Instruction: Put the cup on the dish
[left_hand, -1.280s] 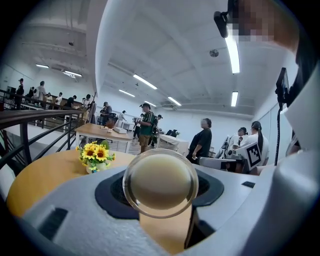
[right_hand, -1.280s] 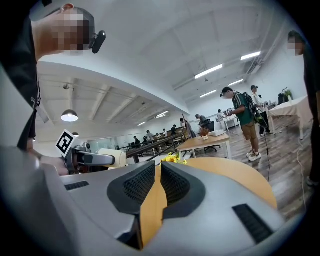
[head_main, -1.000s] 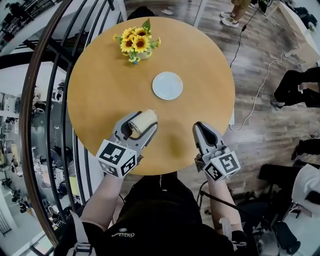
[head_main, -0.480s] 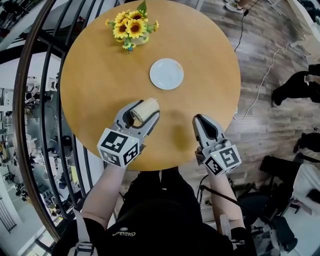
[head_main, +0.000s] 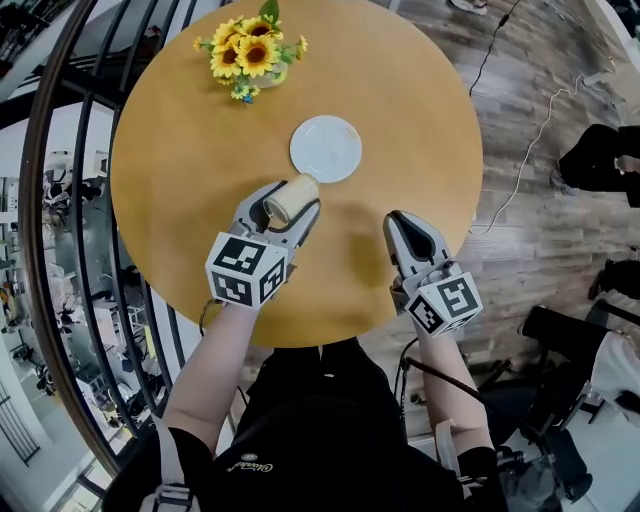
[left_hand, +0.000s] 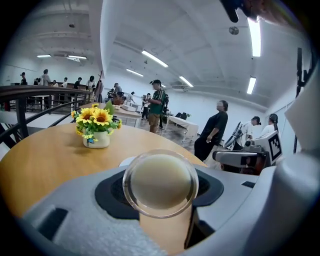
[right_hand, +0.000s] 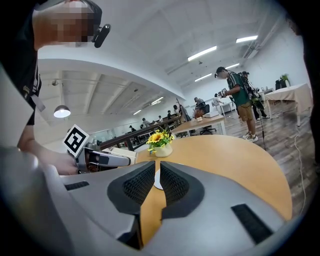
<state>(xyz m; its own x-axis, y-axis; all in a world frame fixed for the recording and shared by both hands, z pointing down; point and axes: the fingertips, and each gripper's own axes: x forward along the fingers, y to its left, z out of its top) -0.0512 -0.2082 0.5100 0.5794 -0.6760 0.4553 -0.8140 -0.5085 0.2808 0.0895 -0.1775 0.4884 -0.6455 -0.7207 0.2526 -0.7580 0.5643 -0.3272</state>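
Note:
My left gripper (head_main: 290, 197) is shut on a cream-coloured cup (head_main: 283, 203), held on its side between the two pads. In the left gripper view the cup's (left_hand: 160, 182) round glassy end faces the camera. The white dish (head_main: 326, 149) lies on the round wooden table (head_main: 180, 150) just beyond the cup's far end, and a sliver of the dish (left_hand: 127, 161) shows behind the cup. My right gripper (head_main: 403, 218) rests over the table's near right part, its jaws almost together and holding nothing. The dish (right_hand: 156, 179) shows through their narrow gap.
A small vase of sunflowers (head_main: 245, 58) stands at the table's far left edge. A dark railing (head_main: 60, 200) curves round the table's left side. Cables cross the wooden floor (head_main: 520, 150) on the right. People stand in the hall beyond.
My left gripper has carried the cup forward, closer to the dish. The right gripper has barely moved. The head view has shifted slightly.

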